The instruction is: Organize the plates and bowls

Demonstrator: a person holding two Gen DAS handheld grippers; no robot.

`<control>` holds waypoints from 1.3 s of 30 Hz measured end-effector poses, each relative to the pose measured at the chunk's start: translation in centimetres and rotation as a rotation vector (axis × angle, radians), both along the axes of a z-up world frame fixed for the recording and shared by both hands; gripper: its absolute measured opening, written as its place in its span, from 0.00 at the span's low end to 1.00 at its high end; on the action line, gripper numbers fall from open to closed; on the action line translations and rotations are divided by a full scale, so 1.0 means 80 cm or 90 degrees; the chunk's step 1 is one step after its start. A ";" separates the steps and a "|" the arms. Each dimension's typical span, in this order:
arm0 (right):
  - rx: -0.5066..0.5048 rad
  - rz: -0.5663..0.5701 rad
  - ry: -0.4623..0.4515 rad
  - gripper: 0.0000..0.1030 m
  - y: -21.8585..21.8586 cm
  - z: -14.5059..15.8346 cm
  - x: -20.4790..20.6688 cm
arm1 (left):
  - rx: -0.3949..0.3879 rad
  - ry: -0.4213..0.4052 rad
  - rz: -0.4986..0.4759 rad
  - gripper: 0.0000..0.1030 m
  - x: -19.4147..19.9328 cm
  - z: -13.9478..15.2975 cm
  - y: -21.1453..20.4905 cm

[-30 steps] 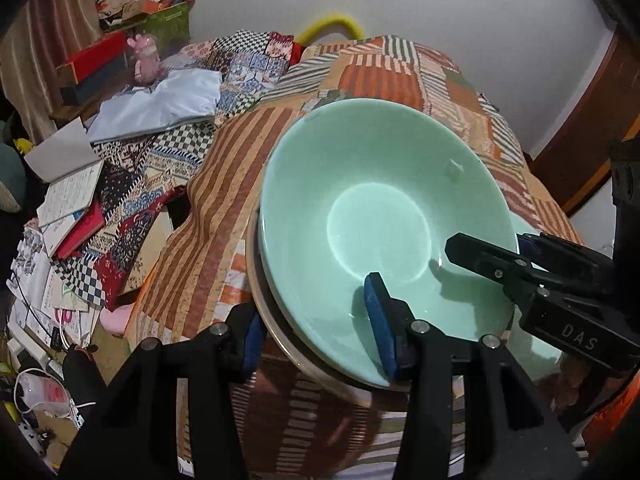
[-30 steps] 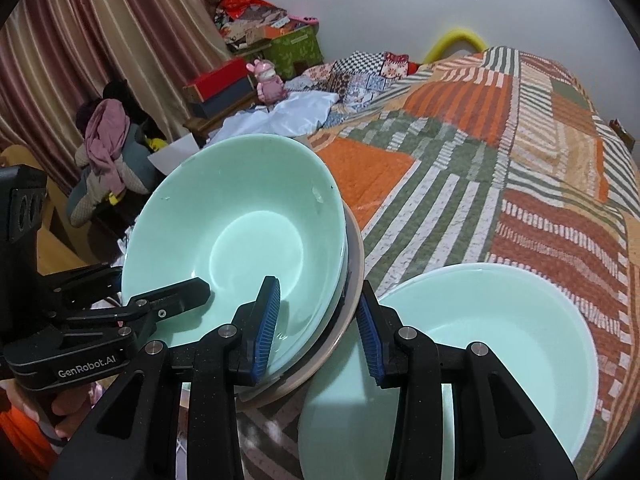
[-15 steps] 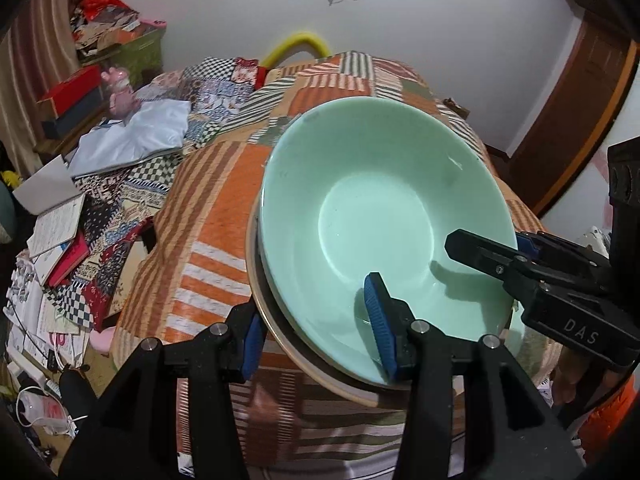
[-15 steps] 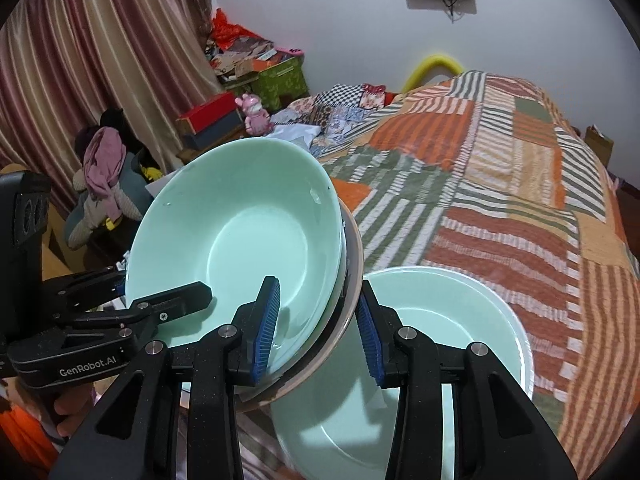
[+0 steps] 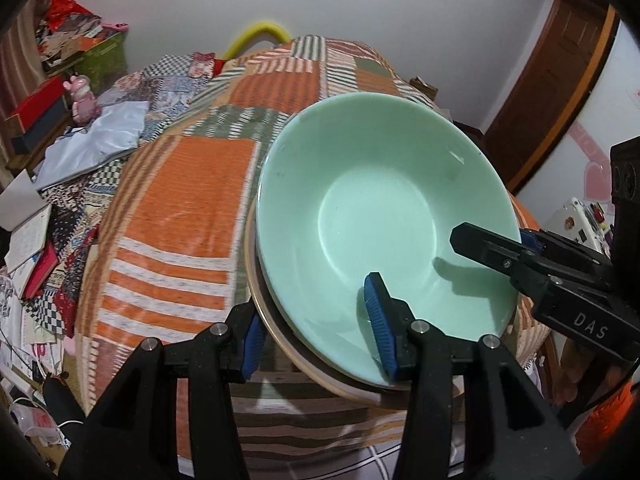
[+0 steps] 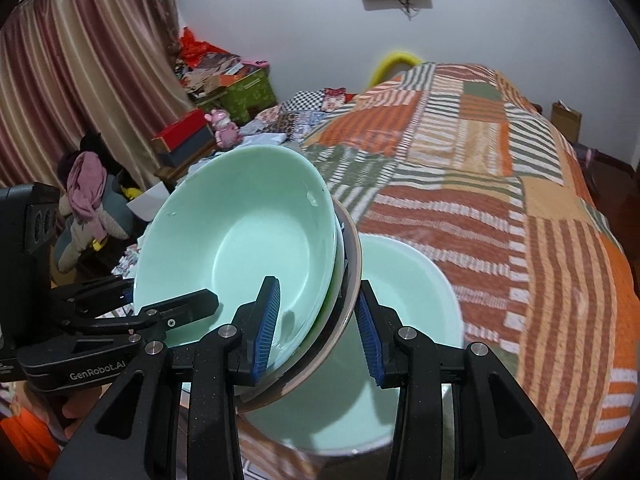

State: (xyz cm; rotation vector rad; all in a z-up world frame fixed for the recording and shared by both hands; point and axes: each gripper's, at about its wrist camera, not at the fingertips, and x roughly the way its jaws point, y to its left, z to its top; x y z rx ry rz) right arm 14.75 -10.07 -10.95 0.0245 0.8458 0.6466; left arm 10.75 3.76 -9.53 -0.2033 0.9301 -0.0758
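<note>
The bed (image 6: 460,184), covered with a striped patchwork quilt, carries one green bowl (image 6: 404,280) near its near edge; the stack you hold is above and beside it, clear of the quilt. That stack is a green bowl (image 5: 380,200) nested on a beige-rimmed plate (image 5: 264,320), and you grip it from two opposite sides of the rim because a wide, nested load would likely tip or slide apart under a single pinch. Your left tongs (image 5: 316,320) pinch the near rim, one pad inside the bowl, one under the plate. Your right tongs (image 6: 316,332) pinch the opposite rim likewise. Both tools point downward at a slant, tilting the stack toward the left-hand side.
</note>
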 end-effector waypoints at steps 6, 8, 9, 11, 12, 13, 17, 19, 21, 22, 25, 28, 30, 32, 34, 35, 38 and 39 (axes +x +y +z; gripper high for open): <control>0.002 -0.017 0.017 0.35 -0.019 -0.011 0.002 | 0.003 0.014 -0.023 0.45 0.013 -0.012 -0.022; 0.003 -0.020 0.025 0.35 -0.022 -0.016 0.004 | 0.005 0.020 -0.026 0.45 0.018 -0.016 -0.025; 0.004 -0.023 0.029 0.35 -0.024 -0.018 0.005 | 0.005 0.024 -0.028 0.45 0.021 -0.019 -0.027; 0.004 -0.028 0.037 0.35 -0.027 -0.024 0.007 | 0.007 0.029 -0.032 0.45 0.025 -0.024 -0.028; 0.005 -0.030 0.042 0.35 -0.029 -0.026 0.008 | 0.007 0.032 -0.035 0.45 0.028 -0.027 -0.030; 0.006 -0.033 0.048 0.35 -0.031 -0.029 0.009 | 0.006 0.034 -0.037 0.45 0.030 -0.030 -0.032; 0.010 -0.034 0.043 0.34 -0.036 -0.030 0.006 | 0.009 0.032 -0.046 0.45 0.037 -0.036 -0.033; 0.009 -0.038 0.039 0.34 -0.036 -0.030 0.004 | 0.006 0.033 -0.049 0.45 0.037 -0.037 -0.031; 0.015 -0.039 0.041 0.35 -0.037 -0.032 0.004 | 0.000 0.032 -0.051 0.45 0.038 -0.038 -0.029; 0.018 -0.038 0.043 0.35 -0.038 -0.032 0.004 | -0.006 0.032 -0.052 0.45 0.037 -0.039 -0.028; 0.011 -0.035 0.043 0.36 -0.035 -0.031 0.002 | -0.019 0.034 -0.055 0.45 0.038 -0.040 -0.024; 0.000 -0.039 0.034 0.36 -0.034 -0.026 0.000 | -0.017 0.018 -0.048 0.45 0.033 -0.034 -0.020; -0.008 -0.046 0.011 0.36 -0.034 -0.017 -0.004 | -0.017 0.006 -0.046 0.45 0.027 -0.026 -0.016; -0.011 -0.056 -0.013 0.36 -0.037 -0.005 -0.011 | -0.022 -0.007 -0.040 0.45 0.021 -0.016 -0.010; -0.005 -0.062 -0.030 0.36 -0.040 0.007 -0.017 | -0.016 -0.034 -0.034 0.45 0.013 -0.001 -0.005; -0.001 -0.065 -0.039 0.36 -0.042 0.014 -0.021 | -0.012 -0.049 -0.033 0.45 0.008 0.008 -0.003; 0.012 -0.072 -0.070 0.36 -0.046 0.035 -0.038 | -0.002 -0.097 -0.031 0.46 -0.009 0.036 -0.002; 0.017 -0.073 -0.080 0.37 -0.047 0.042 -0.043 | 0.001 -0.112 -0.030 0.47 -0.014 0.045 -0.001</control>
